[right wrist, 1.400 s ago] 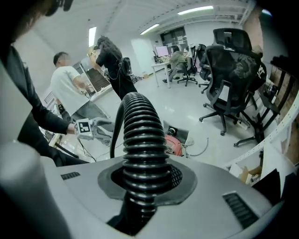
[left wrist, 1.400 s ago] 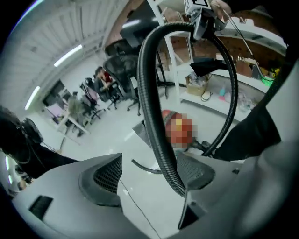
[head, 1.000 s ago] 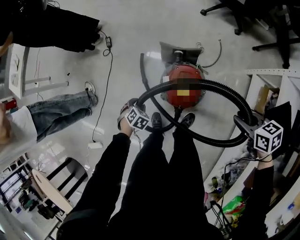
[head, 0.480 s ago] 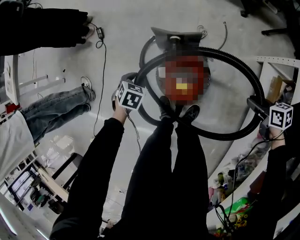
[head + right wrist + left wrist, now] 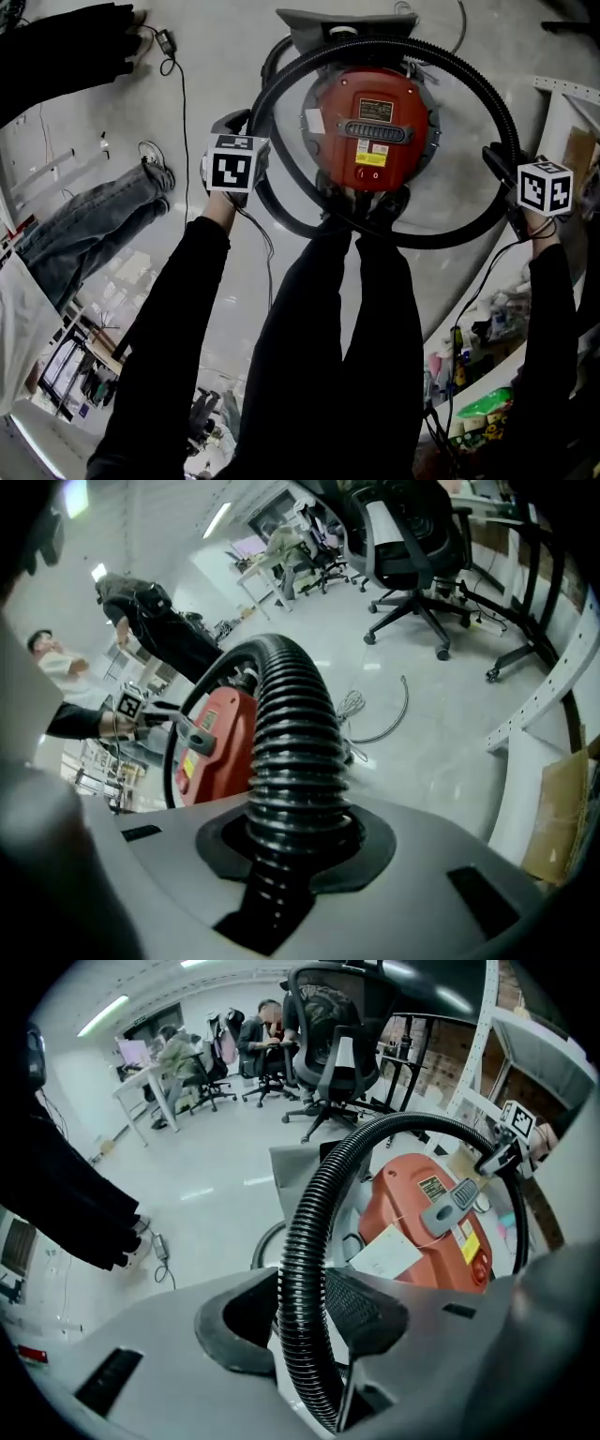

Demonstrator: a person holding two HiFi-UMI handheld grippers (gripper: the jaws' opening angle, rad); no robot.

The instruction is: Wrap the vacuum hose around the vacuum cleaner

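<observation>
Pale grey floor point(image 5: 216, 75) is stretching under everything, with a thin cable point(image 5: 183, 103) trailing across it and office chairs point(image 5: 328, 1054) standing farther back. A red vacuum cleaner point(image 5: 370, 127) is sitting on the floor just ahead of the person's shoes point(image 5: 389, 202). The black ribbed hose point(image 5: 441, 241) is looping all the way round the vacuum cleaner and enclosing it like a ring, lying close beside its body.

The left gripper point(image 5: 302, 1321) is reaching down at the loop's left side. Its jaws have just been closing, and both pads are now pressing on the hose running between them. The right gripper point(image 5: 295, 846) is pinching the hose at the loop's right side, with its jaws clamped tight round the ribs.

At the right, a white shelf point(image 5: 562, 103) is holding a jumble of small things too blurred to name. A cardboard box point(image 5: 562, 827) is leaning by it, its contents hidden. Someone in jeans point(image 5: 84, 216) is sitting at the left.
</observation>
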